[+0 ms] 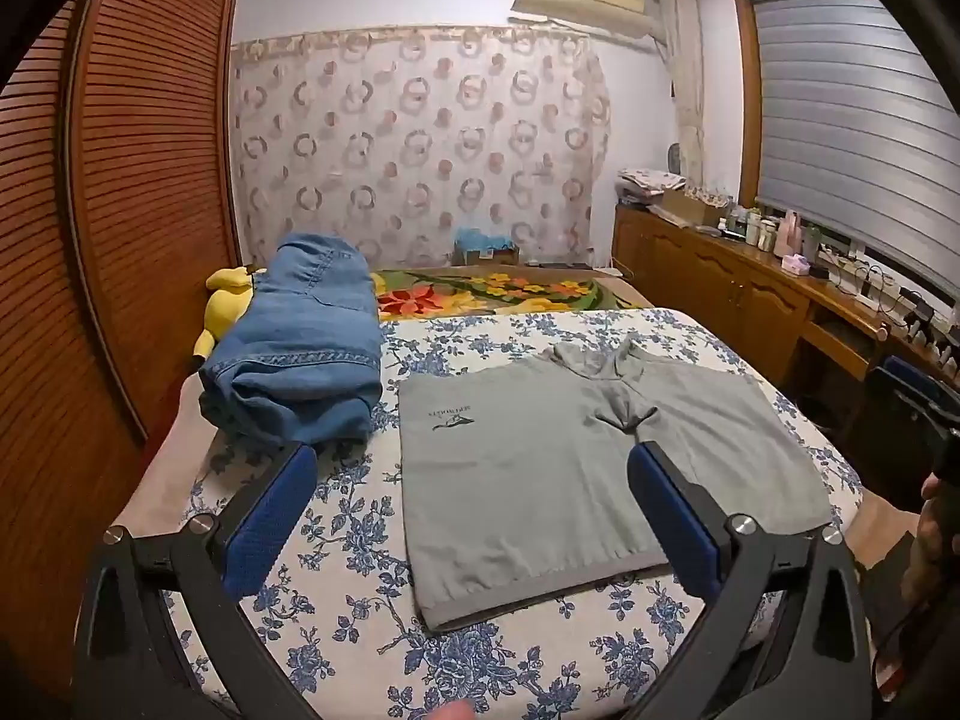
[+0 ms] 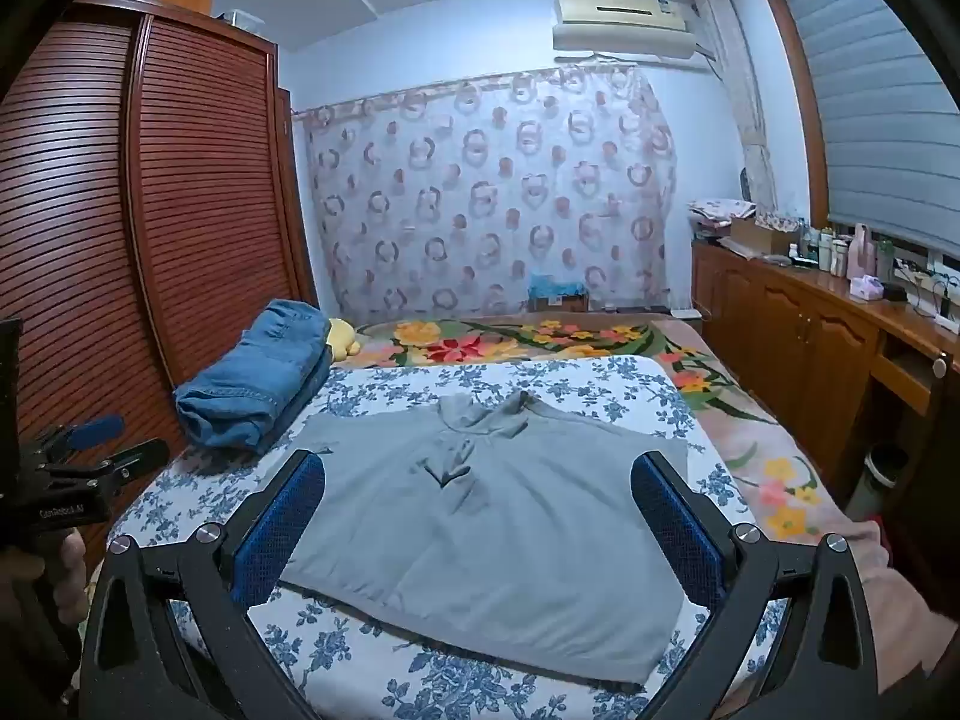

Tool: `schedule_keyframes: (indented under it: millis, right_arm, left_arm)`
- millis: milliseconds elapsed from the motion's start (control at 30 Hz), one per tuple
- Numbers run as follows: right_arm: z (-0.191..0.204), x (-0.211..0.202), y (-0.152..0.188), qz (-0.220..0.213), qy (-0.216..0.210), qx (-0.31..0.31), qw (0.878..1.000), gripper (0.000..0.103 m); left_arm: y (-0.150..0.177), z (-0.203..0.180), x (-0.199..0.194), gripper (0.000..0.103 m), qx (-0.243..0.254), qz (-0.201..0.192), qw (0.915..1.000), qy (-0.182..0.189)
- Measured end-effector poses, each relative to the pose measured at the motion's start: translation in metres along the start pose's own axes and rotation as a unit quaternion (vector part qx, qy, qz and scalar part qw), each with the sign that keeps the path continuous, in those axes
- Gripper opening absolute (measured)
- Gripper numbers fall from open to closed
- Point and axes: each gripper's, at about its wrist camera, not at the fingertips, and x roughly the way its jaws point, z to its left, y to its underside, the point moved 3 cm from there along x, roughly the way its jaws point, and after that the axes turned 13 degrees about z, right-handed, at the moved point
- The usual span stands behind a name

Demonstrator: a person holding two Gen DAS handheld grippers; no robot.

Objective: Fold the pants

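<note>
Pants flat; fingers apart

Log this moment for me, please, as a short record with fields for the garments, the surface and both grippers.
garment spread flat: grey pants, on the bed
garment folded: blue jeans, beside the grey pants, near the wardrobe
surface: floral bedsheet
soft toy: yellow plush, behind the jeans
left gripper: open, above the bed, holding nothing
right gripper: open, above the grey pants, holding nothing
</note>
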Motion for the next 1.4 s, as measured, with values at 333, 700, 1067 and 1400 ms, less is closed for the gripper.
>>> schedule_keyframes:
  millis: [333, 700, 1067, 1400]
  right_arm:
    - [0.002, -0.002, 0.000, 0.004, -0.002, 0.000, 1.000, 0.102]
    - [0.003, 0.004, 0.000, 0.009, -0.003, -0.002, 1.000, 0.102]
    - [0.003, 0.003, 0.002, 0.008, -0.003, -0.004, 1.000, 0.102]
    - [0.002, 0.004, 0.002, 0.009, -0.003, -0.003, 1.000, 0.102]
  left_arm:
    - [-0.005, 0.002, -0.006, 0.103, 0.005, -0.019, 0.9998, -0.005]
    - [-0.004, 0.002, -0.006, 0.103, 0.003, -0.022, 0.9997, -0.004]
    - [-0.010, -0.004, -0.020, 0.103, 0.005, -0.026, 0.9997, -0.003]
    - [-0.009, -0.004, -0.022, 0.103, 0.005, -0.028, 0.9996, -0.003]
